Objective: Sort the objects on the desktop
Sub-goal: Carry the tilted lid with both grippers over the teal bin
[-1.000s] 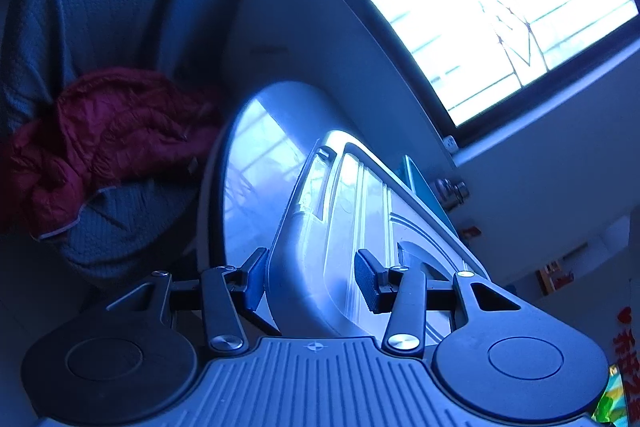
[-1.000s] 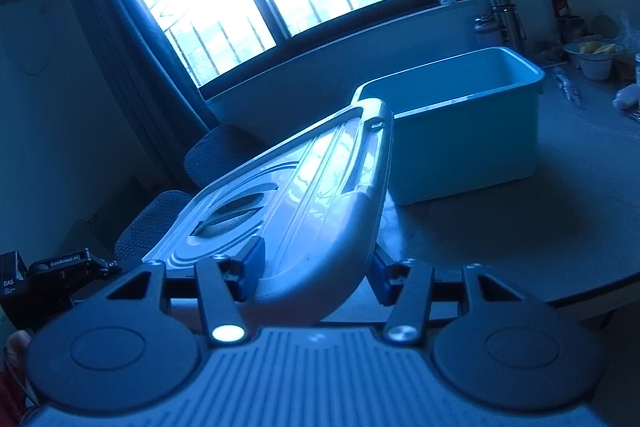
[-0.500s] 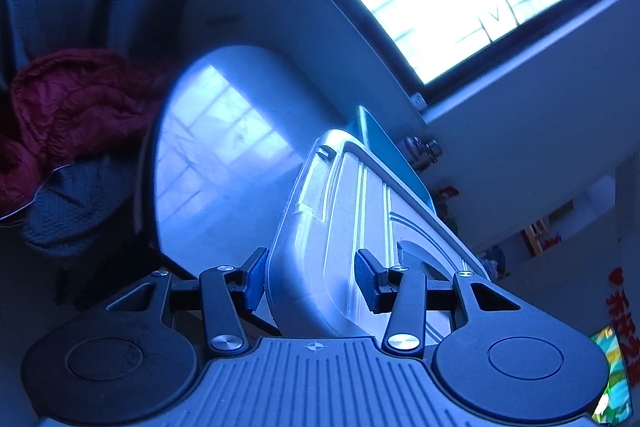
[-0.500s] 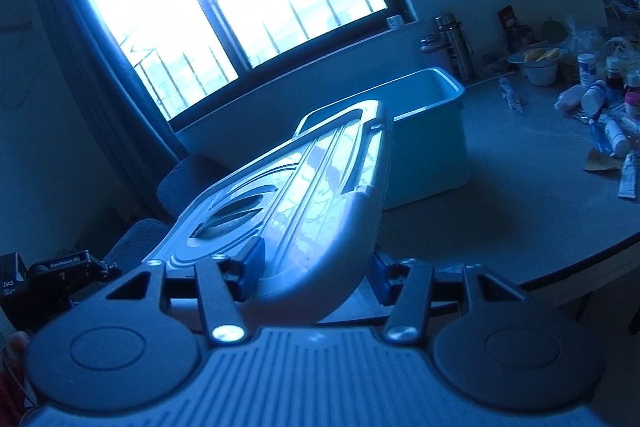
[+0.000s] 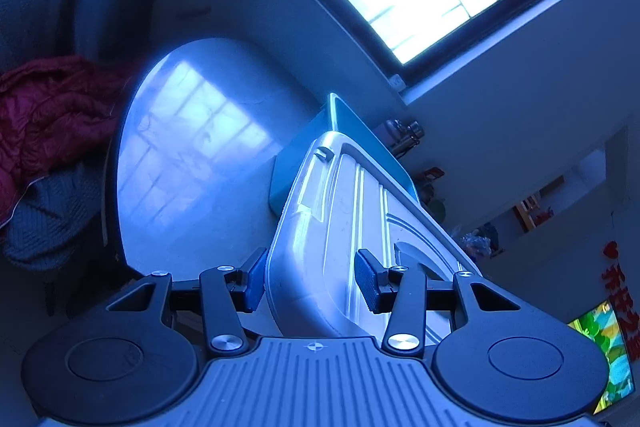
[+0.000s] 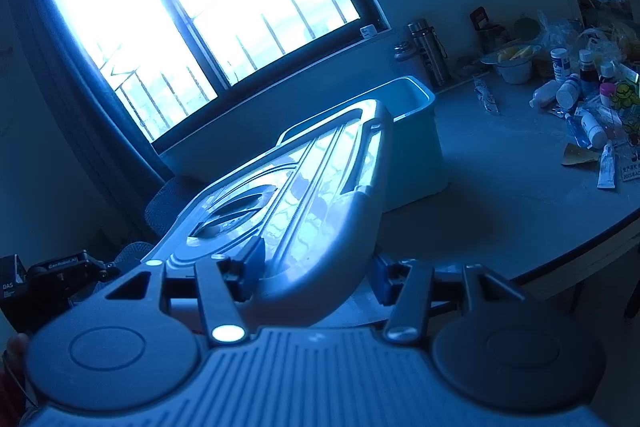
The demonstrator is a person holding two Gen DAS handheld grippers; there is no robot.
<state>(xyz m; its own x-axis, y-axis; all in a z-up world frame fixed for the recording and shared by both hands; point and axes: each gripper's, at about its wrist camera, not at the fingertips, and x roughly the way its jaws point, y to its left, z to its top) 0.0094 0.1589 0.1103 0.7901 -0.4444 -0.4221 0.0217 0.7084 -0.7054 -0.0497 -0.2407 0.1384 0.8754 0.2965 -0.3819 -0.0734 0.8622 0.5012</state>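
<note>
Carrying the lid clear of the bin

Both the left gripper [image 5: 310,281] and right gripper [image 6: 316,273] clamp opposite edges of the grey ribbed plastic lid [image 6: 304,203], held tilted above the round table [image 6: 520,195], near the open light-blue plastic bin [image 6: 416,147]. Next, I judge: set it aside, level.

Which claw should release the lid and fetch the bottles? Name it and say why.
Right, probably. The bottles lie on the right claw's side of the tub; the left claw's view shows none. Both grip the lid.
</note>
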